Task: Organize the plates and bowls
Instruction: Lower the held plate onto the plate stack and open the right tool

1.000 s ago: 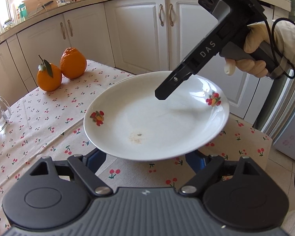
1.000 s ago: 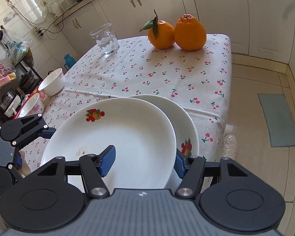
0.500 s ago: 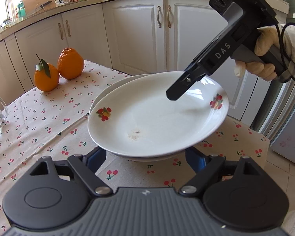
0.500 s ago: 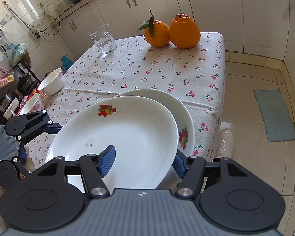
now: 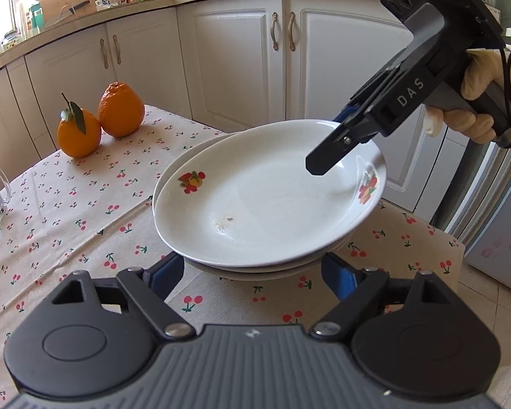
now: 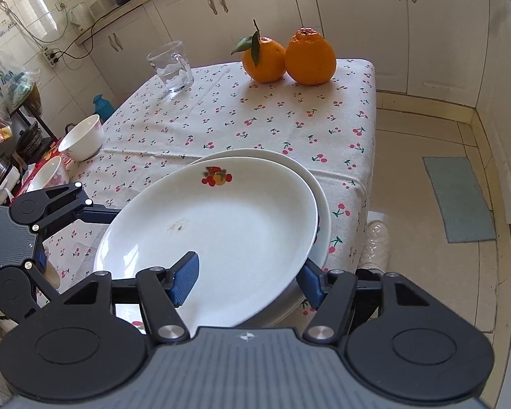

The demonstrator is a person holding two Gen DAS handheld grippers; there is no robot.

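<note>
Right tongs (image 6: 247, 277) just been opening, jaws straddling rim of white fruit-print ceramic plate (image 6: 221, 235), now on matching lower plate (image 5: 173, 170) at desk (image 5: 68, 204) corner. Left tongs (image 5: 252, 274) wide, empty. Withdraw gently, square stack.

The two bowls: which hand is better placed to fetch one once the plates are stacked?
Left, probably. The left gripper sits close beside the bowls, while the right gripper, whose fingers have just been opening around the top plate's rim, is on the plates' opposite side, farther away.
</note>
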